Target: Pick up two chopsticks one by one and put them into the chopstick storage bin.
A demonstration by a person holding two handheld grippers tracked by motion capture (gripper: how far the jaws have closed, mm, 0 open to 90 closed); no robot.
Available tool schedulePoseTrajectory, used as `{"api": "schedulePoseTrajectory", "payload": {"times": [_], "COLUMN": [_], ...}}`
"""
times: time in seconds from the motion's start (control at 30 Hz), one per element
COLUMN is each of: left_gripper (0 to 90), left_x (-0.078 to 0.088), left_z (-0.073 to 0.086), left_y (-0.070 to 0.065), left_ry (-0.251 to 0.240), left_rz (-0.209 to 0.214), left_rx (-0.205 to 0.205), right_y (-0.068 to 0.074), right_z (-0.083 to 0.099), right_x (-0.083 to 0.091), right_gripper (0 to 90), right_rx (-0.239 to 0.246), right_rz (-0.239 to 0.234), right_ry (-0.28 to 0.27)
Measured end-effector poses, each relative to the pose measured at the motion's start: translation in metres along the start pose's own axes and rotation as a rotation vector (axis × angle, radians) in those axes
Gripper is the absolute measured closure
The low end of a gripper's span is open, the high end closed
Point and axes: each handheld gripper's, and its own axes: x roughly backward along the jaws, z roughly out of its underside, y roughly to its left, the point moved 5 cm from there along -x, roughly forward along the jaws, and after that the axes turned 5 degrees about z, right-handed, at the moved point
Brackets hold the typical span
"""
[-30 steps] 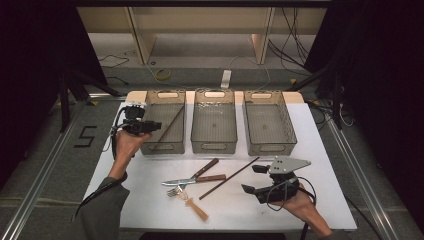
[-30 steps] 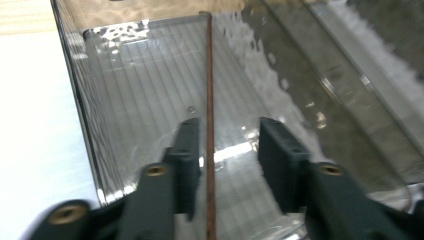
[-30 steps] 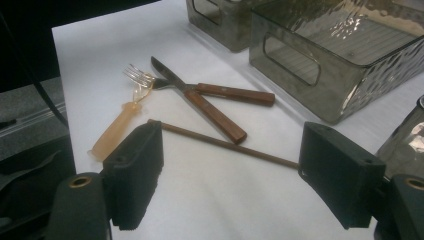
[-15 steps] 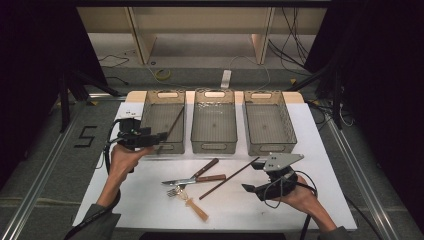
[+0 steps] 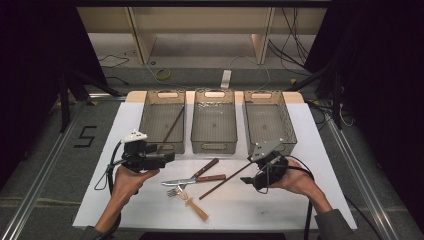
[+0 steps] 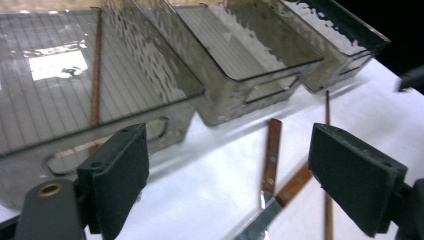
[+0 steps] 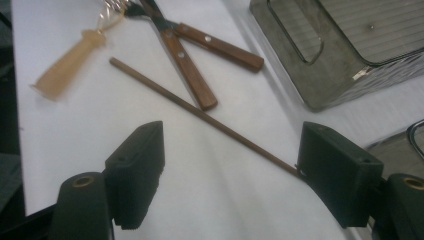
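Thin brown wooden chopstick [image 7: 200, 112]: lies flat on white table [image 5: 310, 200], long axis diagonal, far end toward right gripper [image 7: 227, 182], jaws spread, empty. Left gripper [image 6: 227, 177]: jaws just opened wide, empty.

middle bin [image 5: 214, 146]: clear grey, nothing inside | right bin [image 5: 261, 93]: same kind, just beside it | two knives [image 5: 206, 168]: brown handles, crossing each other on white table cover [image 5: 150, 210] | fork [image 5: 192, 204]: pale handle, near the knives | floor: mark "5" [image 5: 86, 136]
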Motion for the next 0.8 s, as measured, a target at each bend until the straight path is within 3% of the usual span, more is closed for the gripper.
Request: {"api": "schedulePoseTrajectory", "payload": {"times": [0.13, 0.23, 0.47, 0.6, 0.7, 0.8], "left_gripper": [15.6, 15.1, 15.1, 15.1, 15.1, 15.1], "left_x": [0.001, 0.004, 0.014, 0.014, 0.012, 0.011], "left_z": [0.010, 0.010, 0.013, 0.018, 0.021, 0.022], "left_y": [-0.009, -0.014, -0.020, -0.028, -0.031, -0.032], "left_ry": [0.005, -0.036, -0.066, -0.068, -0.049, -0.045], "left_rz": [0.006, -0.013, 0.003, 0.053, 0.035, 0.038], "left_rx": [-0.028, -0.058, -0.063, -0.040, -0.074, -0.080], "right_y": [-0.004, -0.006, -0.004, -0.006, -0.009, -0.011], "right_z": [-0.005, -0.008, -0.011, -0.009, -0.008, -0.006], "right_x": [-0.010, -0.020, -0.049, -0.059, -0.064, -0.068], "right_gripper": [30.3, 31.7, 36.1, 40.9, 44.5, 47.1], "right_rx": [0.053, 0.080, 0.148, 0.149, 0.143, 0.142], "right_rz": [-0.008, -0.024, -0.034, -0.046, -0.056, -0.065], "right_ry": [0.057, 0.109, 0.207, 0.232, 0.254, 0.270]}}
